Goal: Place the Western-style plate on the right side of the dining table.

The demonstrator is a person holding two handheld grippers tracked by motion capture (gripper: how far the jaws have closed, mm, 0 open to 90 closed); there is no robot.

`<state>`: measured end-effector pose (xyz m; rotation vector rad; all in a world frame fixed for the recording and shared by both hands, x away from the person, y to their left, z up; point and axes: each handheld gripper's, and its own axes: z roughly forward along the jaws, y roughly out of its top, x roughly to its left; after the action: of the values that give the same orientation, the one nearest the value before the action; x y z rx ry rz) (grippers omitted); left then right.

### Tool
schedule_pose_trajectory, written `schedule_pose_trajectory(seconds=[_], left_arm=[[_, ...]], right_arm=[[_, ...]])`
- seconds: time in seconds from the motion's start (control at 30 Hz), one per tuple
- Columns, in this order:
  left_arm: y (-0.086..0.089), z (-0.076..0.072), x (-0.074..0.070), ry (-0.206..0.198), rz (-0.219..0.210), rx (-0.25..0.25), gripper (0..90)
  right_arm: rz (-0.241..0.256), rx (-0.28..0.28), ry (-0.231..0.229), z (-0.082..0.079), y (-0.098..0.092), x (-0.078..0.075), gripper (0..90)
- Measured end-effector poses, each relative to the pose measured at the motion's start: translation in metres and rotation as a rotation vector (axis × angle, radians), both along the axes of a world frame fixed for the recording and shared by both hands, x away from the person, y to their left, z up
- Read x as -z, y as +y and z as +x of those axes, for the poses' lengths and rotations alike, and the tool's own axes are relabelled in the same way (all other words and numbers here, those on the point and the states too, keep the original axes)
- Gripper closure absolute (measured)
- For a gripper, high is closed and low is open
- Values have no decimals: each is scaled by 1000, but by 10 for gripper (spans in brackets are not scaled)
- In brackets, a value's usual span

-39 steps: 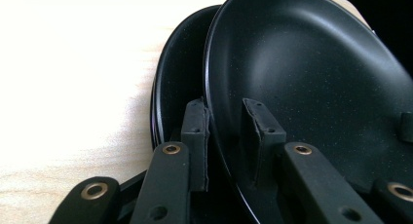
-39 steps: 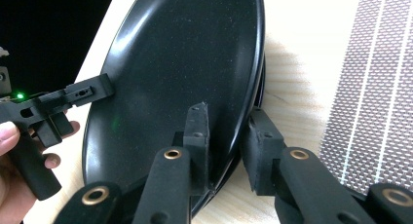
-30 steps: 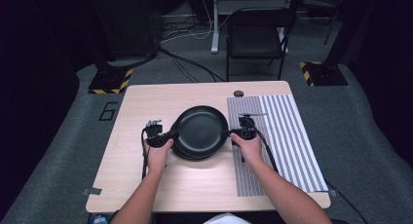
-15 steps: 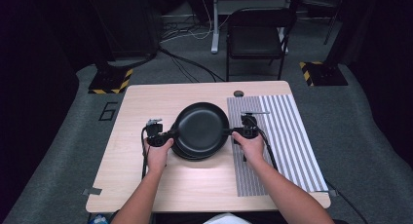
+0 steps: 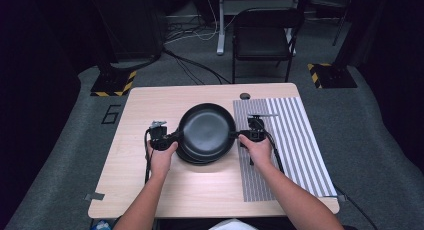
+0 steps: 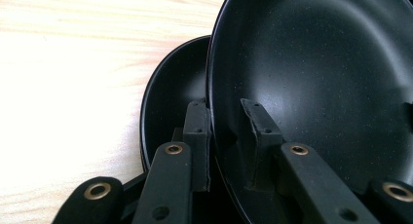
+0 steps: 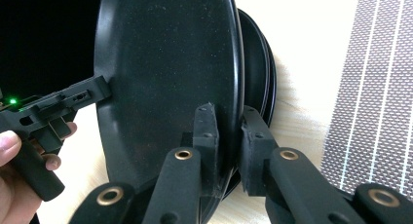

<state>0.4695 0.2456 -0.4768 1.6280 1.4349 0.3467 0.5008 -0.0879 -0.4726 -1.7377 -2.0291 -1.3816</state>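
A black shallow plate (image 5: 206, 129) hangs tilted just above a stack of like black plates (image 5: 200, 159) at the table's middle. My left gripper (image 5: 175, 136) is shut on the top plate's left rim, and my right gripper (image 5: 238, 135) is shut on its right rim. In the left gripper view the jaws (image 6: 224, 107) pinch the rim of the top plate (image 6: 331, 78), with a lower plate (image 6: 168, 102) behind. The right gripper (image 7: 228, 112) clamps the same plate (image 7: 165, 63) edge-on, the stack (image 7: 260, 73) lying beyond it. The left gripper (image 7: 100, 90) shows across the plate.
A grey striped mat (image 5: 287, 140) covers the right part of the wooden table (image 5: 150, 105). A small dark round thing (image 5: 244, 96) sits near the far edge. A black chair (image 5: 262, 40) stands beyond the table.
The top plate has risen a little off the stack and shifted slightly away, with both grippers still clamped on its rim.
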Motion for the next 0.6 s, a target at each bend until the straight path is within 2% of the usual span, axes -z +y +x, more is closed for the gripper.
schedule_pose_trajectory(seconds=[0.13,0.27,0.4,0.53,0.6], left_arm=[[0,-1,-2,-8,13,3,747],[3,-1,-3,-1,-17,-8,749],[5,-1,-5,-11,-20,-13,750],[7,-3,-9,-25,-34,-23,752],[7,-3,-10,-26,-25,-18,752]], right_arm=[[-3,1,1,0,1,-3,803],[2,-6,-11,-1,2,-7,811],[16,-10,-10,-2,3,-11,824],[15,-18,-42,-4,5,-19,832],[13,-17,-44,-4,6,-21,832]])
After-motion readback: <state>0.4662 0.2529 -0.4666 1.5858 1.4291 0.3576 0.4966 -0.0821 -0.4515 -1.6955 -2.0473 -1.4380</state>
